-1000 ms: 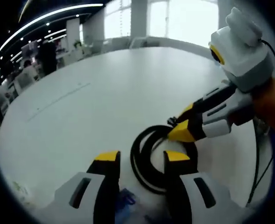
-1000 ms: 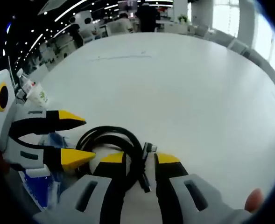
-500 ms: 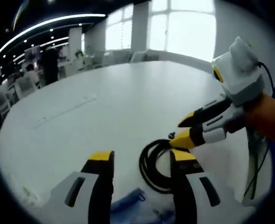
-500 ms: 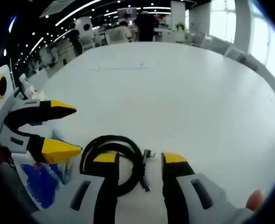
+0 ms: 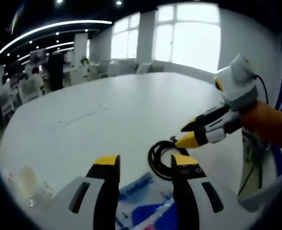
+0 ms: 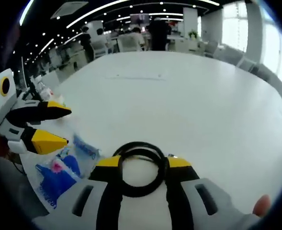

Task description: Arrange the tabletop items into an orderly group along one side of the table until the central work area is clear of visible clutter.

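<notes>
**Coiled cable sits between two spread claws on the white worktop**

In the right gripper view, the right claw (image 6: 143, 162) rises from 6 o'clock with its yellow-tipped jaws spread apart. The black coiled cable (image 6: 141, 167) lies flat on the white worktop (image 6: 188, 100) just ahead of them; its ring spans the gap and the sides of the loop overlap the jaw tips, but the jaws are not closed on it, so the claw is released. Toward 9 o'clock the left claw (image 6: 49, 125) reaches in with its two yellow tips parted and nothing between them. Below it, toward 7 o'clock, lies a clear plastic packet (image 6: 59, 167) with blue print, close beside the cable.

In the left gripper view, the left claw (image 5: 145, 162) stands at 6 o'clock, jaws well apart and empty. The packet (image 5: 145, 203) lies between and under the jaws. The cable (image 5: 165, 154) lies just past the right-hand jaw tip, near 5 o'clock from centre. The right claw (image 5: 187, 133) enters from 3 o'clock, its tips parted just above the coil. A crumpled clear wrapper (image 5: 28, 184) lies at 8 o'clock near the worktop's (image 5: 107, 120) edge.
</notes>
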